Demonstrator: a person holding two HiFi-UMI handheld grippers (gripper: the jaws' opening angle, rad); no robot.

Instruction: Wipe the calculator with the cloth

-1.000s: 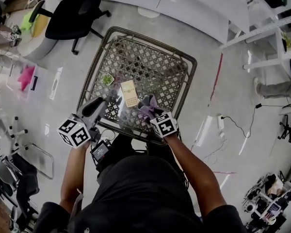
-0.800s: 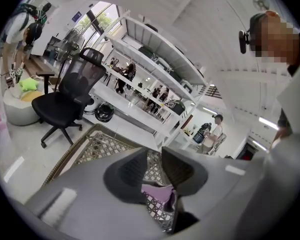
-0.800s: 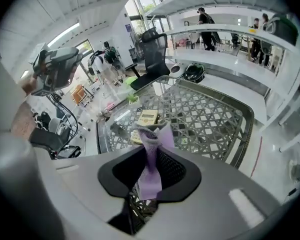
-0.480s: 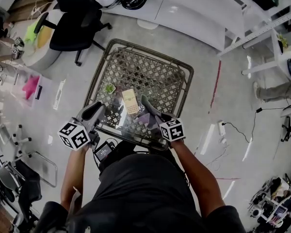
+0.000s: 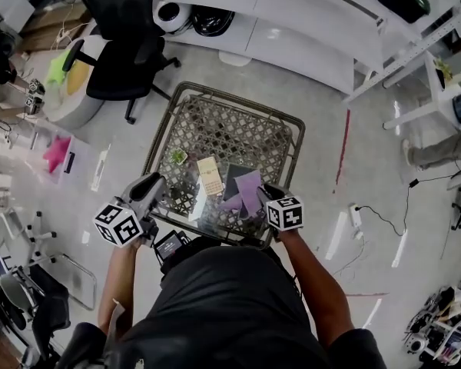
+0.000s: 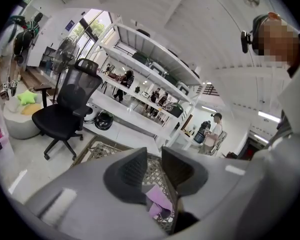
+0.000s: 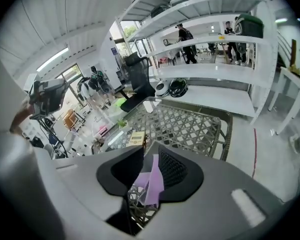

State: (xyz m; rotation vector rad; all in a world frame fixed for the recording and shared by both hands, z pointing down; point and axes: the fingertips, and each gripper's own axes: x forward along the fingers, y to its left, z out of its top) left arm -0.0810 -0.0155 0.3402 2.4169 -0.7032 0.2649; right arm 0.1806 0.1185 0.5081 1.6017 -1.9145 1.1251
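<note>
Bright, even light comes from ceiling strips (image 7: pixel 60 59), and the pale floor (image 5: pixel 323 129) shines softly. Both gripper views bow at dark round edges; the left gripper (image 6: pixel 154 156) looms blurred.

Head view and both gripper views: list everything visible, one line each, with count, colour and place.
table: one, brown lattice top, middle of floor
calculator: one, beige, on table
cloth: one, purple, right of calculator, partly over a dark flat item
plant: one, green, on table, left of calculator
office chair: one, black, beyond table's left corner
shelving: white, along far side
left gripper: one, grey, jaws apart, nothing between
right gripper: one, grey, jaws have just been opening, cloth between them
</note>
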